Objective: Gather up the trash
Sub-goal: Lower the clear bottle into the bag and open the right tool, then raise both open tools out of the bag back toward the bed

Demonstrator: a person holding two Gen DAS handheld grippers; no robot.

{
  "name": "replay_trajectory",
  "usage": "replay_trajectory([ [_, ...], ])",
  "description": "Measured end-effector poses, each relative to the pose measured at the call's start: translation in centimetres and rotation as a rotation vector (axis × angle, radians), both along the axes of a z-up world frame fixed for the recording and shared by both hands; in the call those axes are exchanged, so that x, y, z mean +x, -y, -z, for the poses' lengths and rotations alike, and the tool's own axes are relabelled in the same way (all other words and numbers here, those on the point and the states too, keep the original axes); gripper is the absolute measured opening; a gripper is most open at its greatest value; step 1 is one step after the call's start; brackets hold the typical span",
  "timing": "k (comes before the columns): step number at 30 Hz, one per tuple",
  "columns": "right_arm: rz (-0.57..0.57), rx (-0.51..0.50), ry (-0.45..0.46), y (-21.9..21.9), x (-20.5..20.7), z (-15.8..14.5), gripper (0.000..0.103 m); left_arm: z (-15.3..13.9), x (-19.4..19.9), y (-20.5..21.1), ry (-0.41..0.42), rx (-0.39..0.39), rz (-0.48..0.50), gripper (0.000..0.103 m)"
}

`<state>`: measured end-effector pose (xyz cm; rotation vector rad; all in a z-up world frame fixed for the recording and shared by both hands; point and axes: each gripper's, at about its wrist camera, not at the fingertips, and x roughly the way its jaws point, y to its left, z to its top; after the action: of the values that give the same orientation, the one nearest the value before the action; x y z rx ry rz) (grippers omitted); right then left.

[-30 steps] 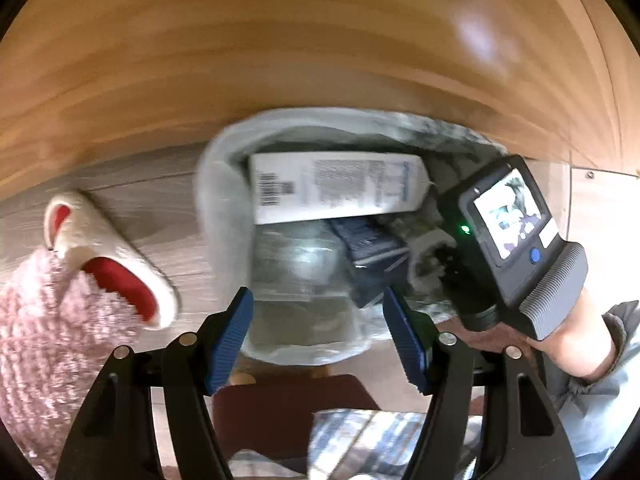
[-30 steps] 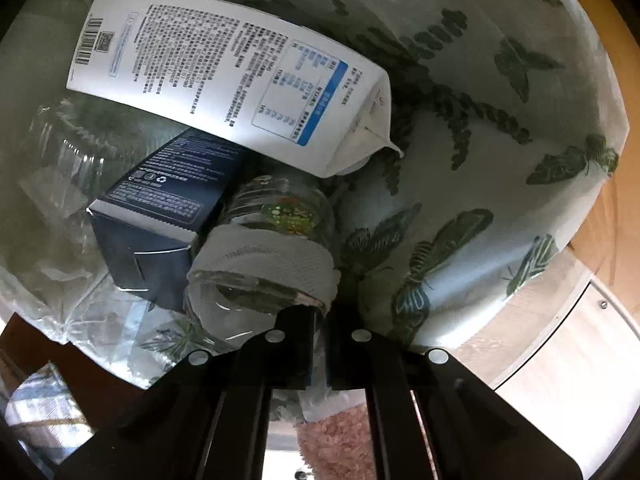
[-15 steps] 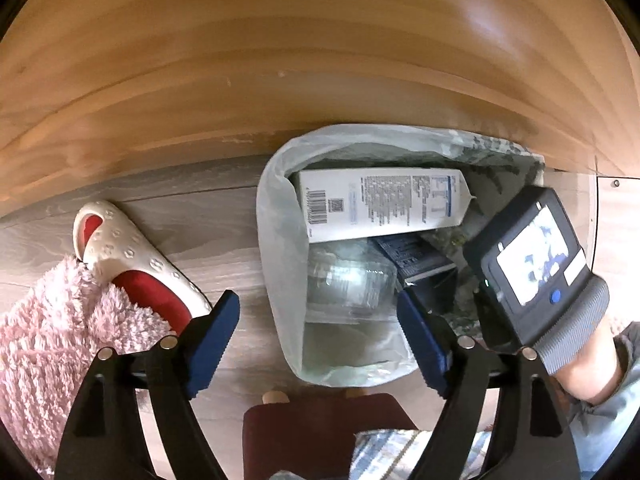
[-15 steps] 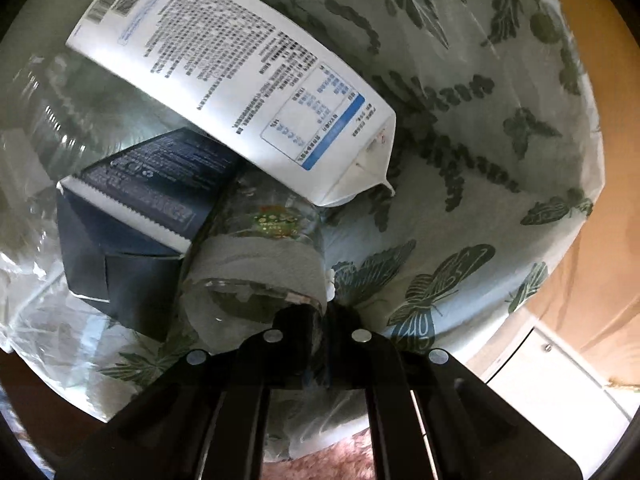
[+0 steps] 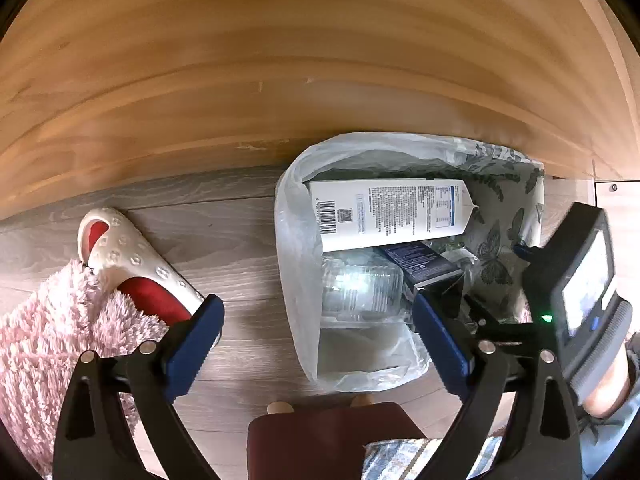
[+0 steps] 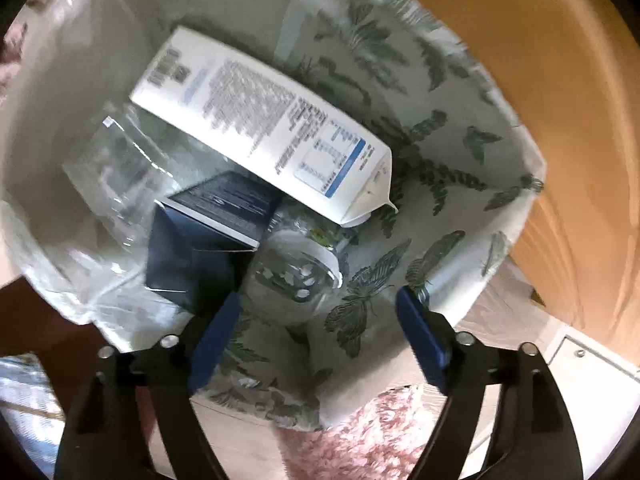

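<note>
A trash bin lined with a butterfly-print bag (image 6: 472, 184) stands on the floor; it also shows in the left wrist view (image 5: 292, 248). Inside lie a white carton (image 6: 264, 140), a dark blue box (image 6: 216, 216), clear plastic packaging (image 6: 116, 168) and a clear plastic bottle (image 6: 296, 276). My right gripper (image 6: 320, 336) is open and empty just above the bottle, over the bin. My left gripper (image 5: 316, 344) is open and empty, above the floor in front of the bin. The right gripper's body (image 5: 576, 280) shows at the bin's right side.
A wooden panel (image 5: 280, 60) rises behind the bin. A white and red slipper (image 5: 132, 264) and a pink fluffy rug (image 5: 52, 344) lie left of the bin. A dark red stool (image 5: 320, 440) with striped cloth is in front.
My right gripper has opened and let go of the clear bottle, which now lies in the bin, and has pulled back upward. My left gripper has moved back from the bin.
</note>
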<state>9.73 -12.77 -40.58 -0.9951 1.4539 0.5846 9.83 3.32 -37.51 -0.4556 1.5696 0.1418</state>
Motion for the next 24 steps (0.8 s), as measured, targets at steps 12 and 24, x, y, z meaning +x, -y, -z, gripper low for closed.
replay_trajectory([
  [12, 0.138, 0.148, 0.073, 3.4, 2.4, -6.2, 0.092, -1.1, -0.6, 0.2, 0.049, -0.012, -0.008, 0.095],
  [24, 0.282, 0.315, 0.157, 5.6, 3.8, -10.1, 0.092, -3.2, -0.6, 0.6, 0.145, -0.015, -0.003, 0.095],
])
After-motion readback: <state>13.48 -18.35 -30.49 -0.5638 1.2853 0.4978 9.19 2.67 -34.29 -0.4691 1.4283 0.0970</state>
